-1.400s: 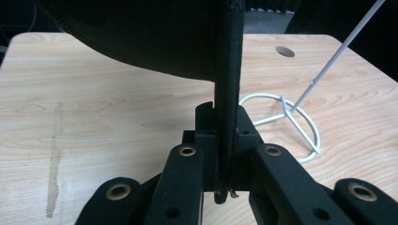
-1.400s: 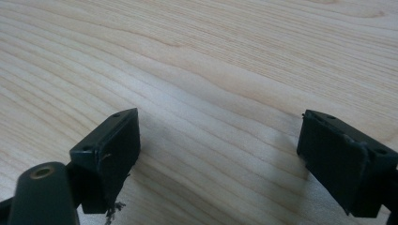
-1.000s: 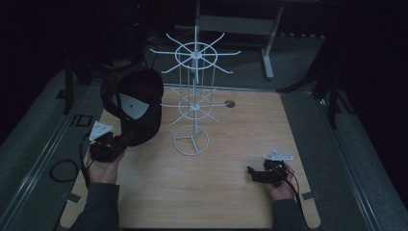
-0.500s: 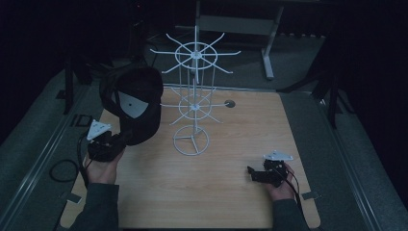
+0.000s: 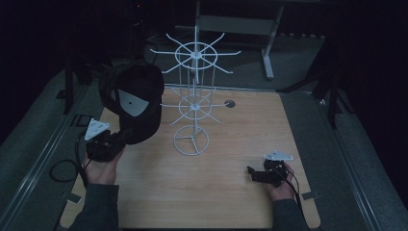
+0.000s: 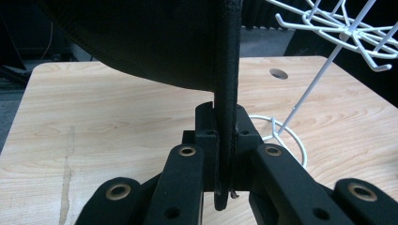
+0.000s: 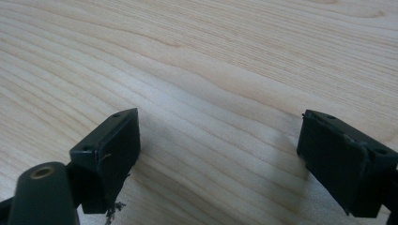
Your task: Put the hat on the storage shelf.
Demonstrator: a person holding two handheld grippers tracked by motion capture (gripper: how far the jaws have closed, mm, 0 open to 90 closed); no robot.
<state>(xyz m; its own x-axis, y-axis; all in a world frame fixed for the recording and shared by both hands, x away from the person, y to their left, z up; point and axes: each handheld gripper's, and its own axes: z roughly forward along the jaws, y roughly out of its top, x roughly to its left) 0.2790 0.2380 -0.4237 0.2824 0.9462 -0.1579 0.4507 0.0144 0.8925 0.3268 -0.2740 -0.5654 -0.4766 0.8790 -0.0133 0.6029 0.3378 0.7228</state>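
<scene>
Lifted slightly, black cap (image 5: 133, 102) (brim pinched) in left gripper (image 5: 117, 141); right gripper (image 7: 218, 150) gapes, empty, over table (image 5: 226, 159).

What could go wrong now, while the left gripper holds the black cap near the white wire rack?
1. The left gripper pinches only the thin edge of the black cap, so the cap may slip or swing.
2. The wire rack is tall on a small ring base; a bump from the cap may tip it.
3. The right gripper rests open, far from the rack, and cannot steady it.
</scene>
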